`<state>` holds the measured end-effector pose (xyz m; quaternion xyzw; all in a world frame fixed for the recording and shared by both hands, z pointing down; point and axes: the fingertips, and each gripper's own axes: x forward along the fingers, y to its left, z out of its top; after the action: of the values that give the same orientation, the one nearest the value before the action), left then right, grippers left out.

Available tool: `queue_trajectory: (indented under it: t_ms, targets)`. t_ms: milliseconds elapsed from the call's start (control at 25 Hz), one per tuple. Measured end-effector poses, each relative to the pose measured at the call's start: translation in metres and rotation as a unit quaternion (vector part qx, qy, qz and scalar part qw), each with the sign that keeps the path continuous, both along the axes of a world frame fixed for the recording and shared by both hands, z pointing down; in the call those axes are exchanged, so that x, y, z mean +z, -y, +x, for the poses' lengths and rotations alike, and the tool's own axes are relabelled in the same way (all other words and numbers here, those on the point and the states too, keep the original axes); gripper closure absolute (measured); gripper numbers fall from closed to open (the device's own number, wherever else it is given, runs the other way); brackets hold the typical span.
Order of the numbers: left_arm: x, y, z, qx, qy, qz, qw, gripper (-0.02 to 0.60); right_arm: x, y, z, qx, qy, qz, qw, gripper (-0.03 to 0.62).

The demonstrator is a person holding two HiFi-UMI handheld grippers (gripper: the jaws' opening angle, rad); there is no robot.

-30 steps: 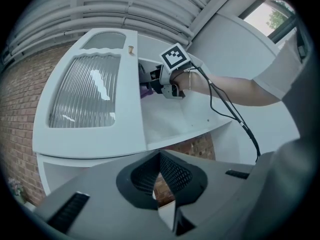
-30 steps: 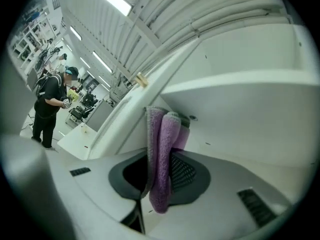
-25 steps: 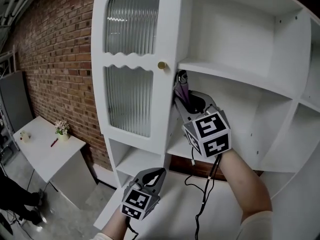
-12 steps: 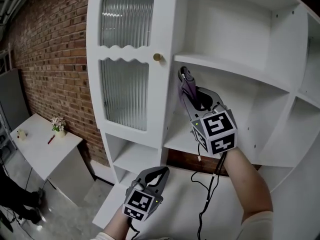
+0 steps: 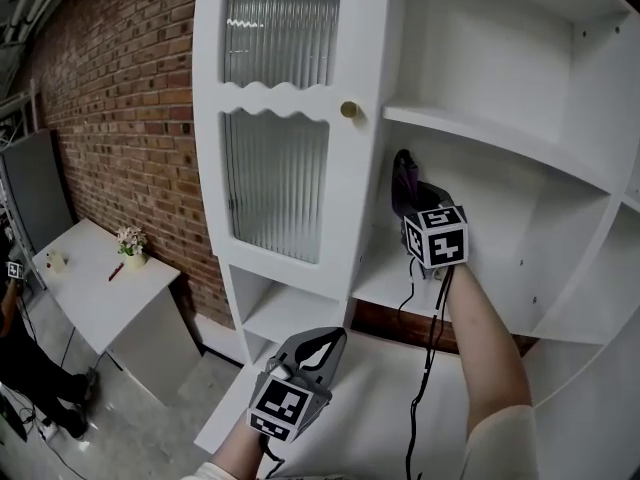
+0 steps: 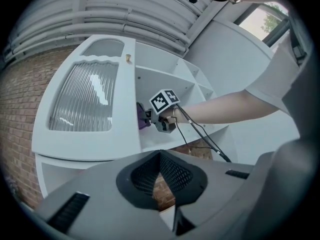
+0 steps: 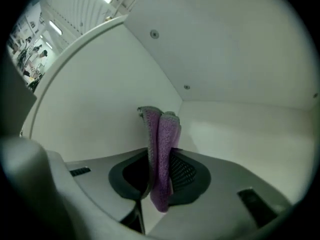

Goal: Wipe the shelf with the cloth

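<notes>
A purple cloth is pinched in my right gripper, which reaches into the middle compartment of the white shelf unit, close to its left wall and above the shelf board. In the right gripper view the cloth stands folded and upright between the jaws of the right gripper, facing the compartment's back corner. My left gripper hangs low in front of the unit, shut and holding nothing. From the left gripper view, the left gripper looks up at the right gripper and the cloth.
A ribbed-glass cabinet door with a brass knob stands left of the open compartments. A black cable hangs from the right gripper. A brick wall lies left, with a small white table carrying a flower pot.
My right gripper has pushed deeper into the middle compartment with the cloth, arm stretched out further. The left gripper has stayed low and shut.
</notes>
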<state>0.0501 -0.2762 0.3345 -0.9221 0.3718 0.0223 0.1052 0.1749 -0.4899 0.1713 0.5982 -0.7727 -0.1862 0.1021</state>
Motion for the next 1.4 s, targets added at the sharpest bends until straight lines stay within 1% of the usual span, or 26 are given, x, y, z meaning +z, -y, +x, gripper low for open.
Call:
queue_trajectory:
  t_ms: [80,160,240,360,520,680,840,1040,1200,1400]
  targets:
    - [0.000,0.005,-0.006,-0.003,-0.008,-0.003,1.0000,0.568,0.007,0.015,-0.001,-0.003,0.023,-0.015,1.000,0.513]
    - [0.001,0.012,-0.010,-0.009,-0.011,-0.005,0.9999,0.568,0.013,0.026,-0.003,-0.004,0.034,-0.030,0.999,0.513]
    - [0.006,0.018,-0.012,-0.012,-0.009,-0.009,0.9998,0.568,0.020,0.034,-0.009,-0.009,0.022,-0.040,0.999,0.513]
    - [0.013,0.026,-0.013,-0.013,-0.012,-0.020,0.9996,0.568,0.024,0.038,-0.019,-0.020,-0.002,-0.038,0.999,0.513]
    - [0.020,0.035,-0.010,-0.012,-0.011,-0.028,0.9995,0.568,0.024,0.032,-0.023,-0.057,0.028,-0.050,0.997,0.512]
    - [0.022,0.037,-0.003,-0.006,-0.008,-0.028,0.9996,0.568,0.026,0.010,-0.032,-0.090,0.035,-0.063,0.993,0.512]
    - [0.018,0.036,-0.001,-0.002,-0.008,-0.027,0.9996,0.568,0.028,-0.017,-0.043,-0.096,0.052,-0.074,0.991,0.510]
    - [0.016,0.029,-0.001,0.000,-0.014,-0.026,0.9996,0.568,0.025,-0.053,-0.059,-0.108,0.071,-0.067,0.989,0.510]
    - [0.019,0.024,-0.001,0.003,-0.015,-0.030,0.9994,0.568,0.018,-0.088,-0.074,-0.130,0.070,-0.052,0.988,0.510]
    - [0.021,0.015,0.006,0.010,-0.011,-0.028,0.9995,0.568,0.020,-0.129,-0.091,-0.157,0.050,-0.046,0.985,0.510]
